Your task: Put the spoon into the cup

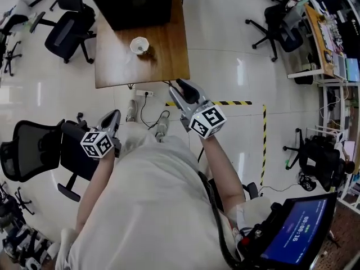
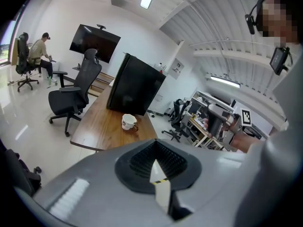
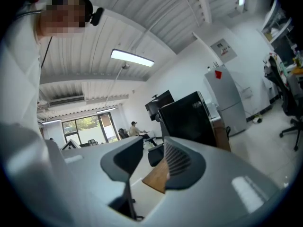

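Head view shows the right gripper [image 1: 175, 84] held level, just short of the near edge of the brown wooden table [image 1: 163, 61]. Its jaws stand apart and nothing is between them; only the table corner and floor are seen through the gap in the right gripper view. The left gripper [image 1: 114, 115] is held nearer the person and lower. Its jaw tips are brought together on nothing, with only a thin sliver of floor showing behind them.

The white round cup [image 1: 139, 45] stands upright on the table, far of both grippers. It lies to the left of the right gripper's line and to the right of the left gripper's line. The right gripper is judged the nearer of the two.

A small brown item [image 2: 135, 126] is seen touching the cup's right side on the table top. It is too small to tell whether it is the spoon or a handle, so no long axis can be stated. No spoon is seen standing in the cup.

A large black box [image 1: 135, 1] occupies the far part of the table, behind the cup.
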### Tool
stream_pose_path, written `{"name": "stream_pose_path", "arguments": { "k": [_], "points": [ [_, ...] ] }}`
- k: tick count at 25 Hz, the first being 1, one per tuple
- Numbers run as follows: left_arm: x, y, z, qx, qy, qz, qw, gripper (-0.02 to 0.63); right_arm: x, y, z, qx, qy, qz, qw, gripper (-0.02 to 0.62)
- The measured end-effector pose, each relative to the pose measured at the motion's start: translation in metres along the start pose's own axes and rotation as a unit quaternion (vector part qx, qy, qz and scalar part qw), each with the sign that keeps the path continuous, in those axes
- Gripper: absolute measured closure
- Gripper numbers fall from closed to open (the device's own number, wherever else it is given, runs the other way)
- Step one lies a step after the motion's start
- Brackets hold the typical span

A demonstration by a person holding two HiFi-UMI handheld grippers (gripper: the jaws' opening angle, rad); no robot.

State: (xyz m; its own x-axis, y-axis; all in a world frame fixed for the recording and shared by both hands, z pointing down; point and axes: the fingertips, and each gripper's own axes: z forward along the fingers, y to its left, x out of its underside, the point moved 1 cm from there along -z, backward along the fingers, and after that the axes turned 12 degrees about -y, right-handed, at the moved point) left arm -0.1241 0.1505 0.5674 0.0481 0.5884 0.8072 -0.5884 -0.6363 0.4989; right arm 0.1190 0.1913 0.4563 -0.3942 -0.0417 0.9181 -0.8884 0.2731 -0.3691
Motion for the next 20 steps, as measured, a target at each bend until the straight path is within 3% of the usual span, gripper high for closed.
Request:
{"name": "stream_pose_path", "arguments": {
  "k": [5,12,20],
  "points": [
    [0.003,-0.005,0.005,0.014,0.004,-0.012,0.9998,0.601,-0.004,-0.001,0.003,0.01,-0.022,0.056,0.998,0.466],
    [-0.017,-0.004,0.028,0.044,0.007,-0.006,0.999,0.601,0.002,-0.008,0.006,0.042,-0.005,0.044,0.998,0.466],
    [-0.035,0.017,0.011,0.059,0.013,-0.011,0.9981,0.601,0.021,0.0,0.011,0.073,-0.006,0.062,0.995,0.477]
  ]
}}
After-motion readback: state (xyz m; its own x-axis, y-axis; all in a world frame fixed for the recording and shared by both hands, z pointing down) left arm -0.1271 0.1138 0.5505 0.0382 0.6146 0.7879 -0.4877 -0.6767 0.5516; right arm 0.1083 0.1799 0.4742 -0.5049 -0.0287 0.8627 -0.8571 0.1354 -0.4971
